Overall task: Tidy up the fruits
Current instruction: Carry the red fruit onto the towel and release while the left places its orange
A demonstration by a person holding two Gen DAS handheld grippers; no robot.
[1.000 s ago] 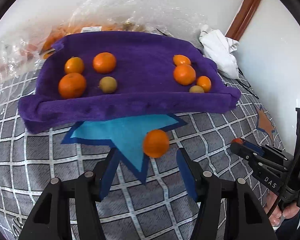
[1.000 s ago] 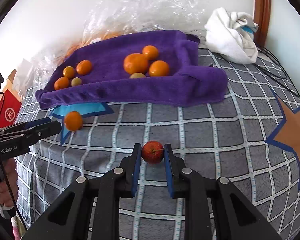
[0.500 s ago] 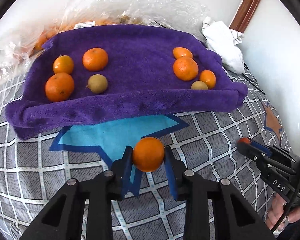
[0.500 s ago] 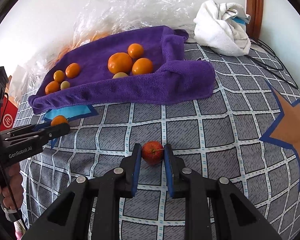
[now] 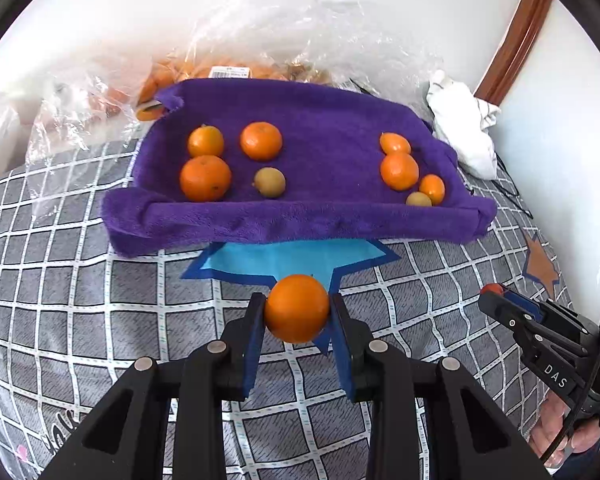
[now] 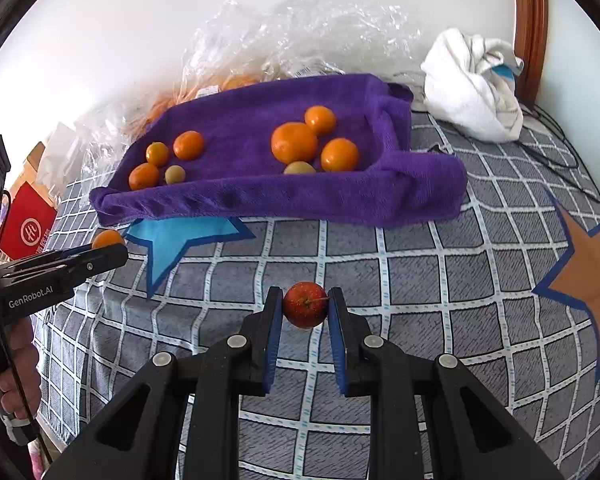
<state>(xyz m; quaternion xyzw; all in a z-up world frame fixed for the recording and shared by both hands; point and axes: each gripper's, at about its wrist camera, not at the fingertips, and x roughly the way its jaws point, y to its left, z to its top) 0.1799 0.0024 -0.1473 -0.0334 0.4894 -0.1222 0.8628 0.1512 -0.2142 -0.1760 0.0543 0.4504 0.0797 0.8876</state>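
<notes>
My left gripper [image 5: 297, 310] is shut on an orange tangerine [image 5: 297, 307], held a little above the checked bedspread in front of the purple towel [image 5: 320, 216]. My right gripper [image 6: 305, 305] is shut on a small red fruit [image 6: 305, 304], also lifted off the bed. The towel [image 6: 340, 196] is rolled up at its edges and holds two groups of fruit: oranges with one yellow-green fruit [image 5: 269, 181] on the left, and oranges with another small greenish fruit [image 5: 418, 199] on the right. Each gripper appears at the edge of the other's view.
A clear plastic bag [image 5: 260, 52] with more oranges lies behind the towel against the white wall. A crumpled white cloth [image 6: 472, 84] sits at the back right near a wooden post. Cables [image 6: 556, 160] run over the bedspread at right. A red box [image 6: 26, 226] stands at left.
My left gripper closed on the tangerine that lay on the blue star and lifted it. My right gripper, still shut on the red fruit, has risen a little.
</notes>
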